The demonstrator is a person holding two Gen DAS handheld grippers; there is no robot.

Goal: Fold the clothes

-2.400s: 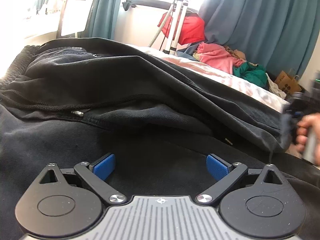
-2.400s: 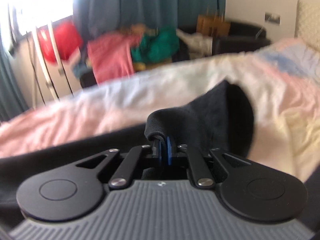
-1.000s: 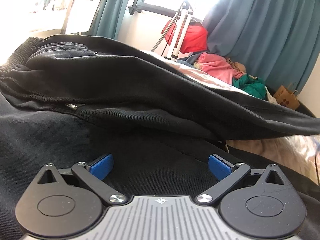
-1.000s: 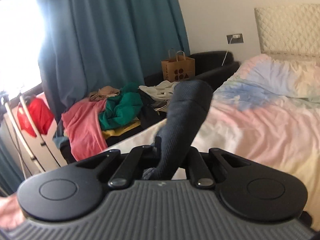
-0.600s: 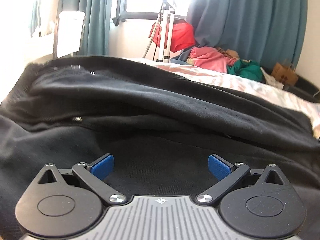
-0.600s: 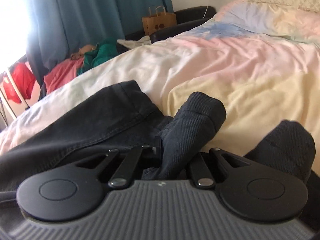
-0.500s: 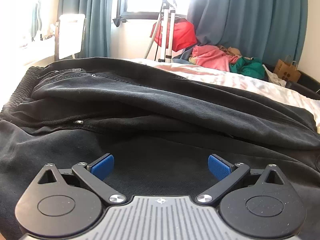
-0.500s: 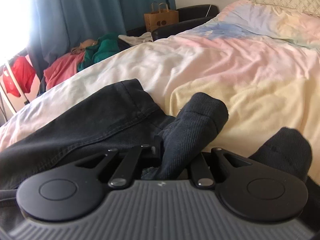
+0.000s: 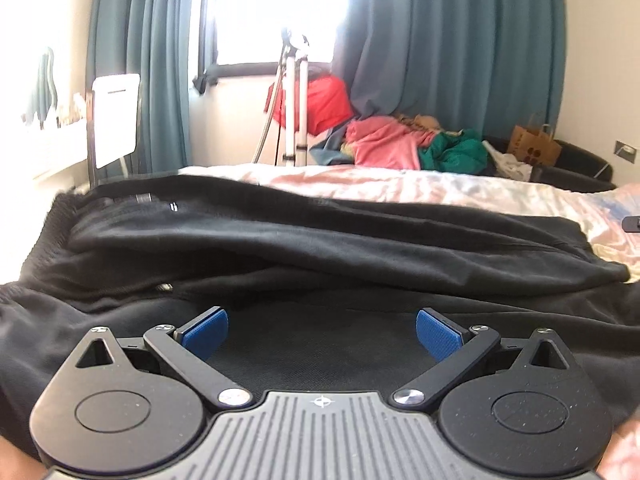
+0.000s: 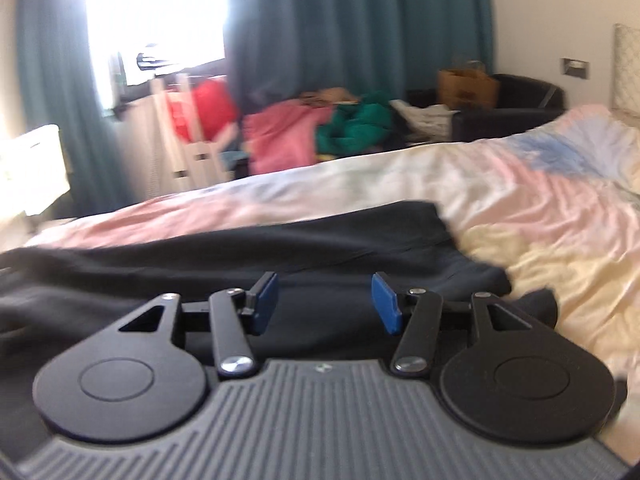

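Observation:
Black trousers (image 9: 320,248) lie lengthwise across the bed, one leg folded over the other, waistband at the left. My left gripper (image 9: 318,330) hovers just above the near leg, open, its blue pads (image 9: 204,330) wide apart with only cloth below them. In the right wrist view the trousers (image 10: 280,256) end at a hem towards the right. My right gripper (image 10: 326,300) is over that end with its jaws opening; the blue pads (image 10: 386,302) are apart and nothing is pinched between them.
The bed sheet (image 10: 520,208) is pale pink, yellow and blue. Behind the bed are teal curtains (image 9: 460,40), a tripod (image 9: 294,100), a red bag (image 9: 328,104), a pile of pink and green clothes (image 9: 420,146), a paper bag (image 9: 534,146) and a dark armchair (image 10: 520,96).
My right gripper let go of the trouser leg end it was carrying; the leg now lies flat over the other. Both grippers have drawn back and the left has risen a little.

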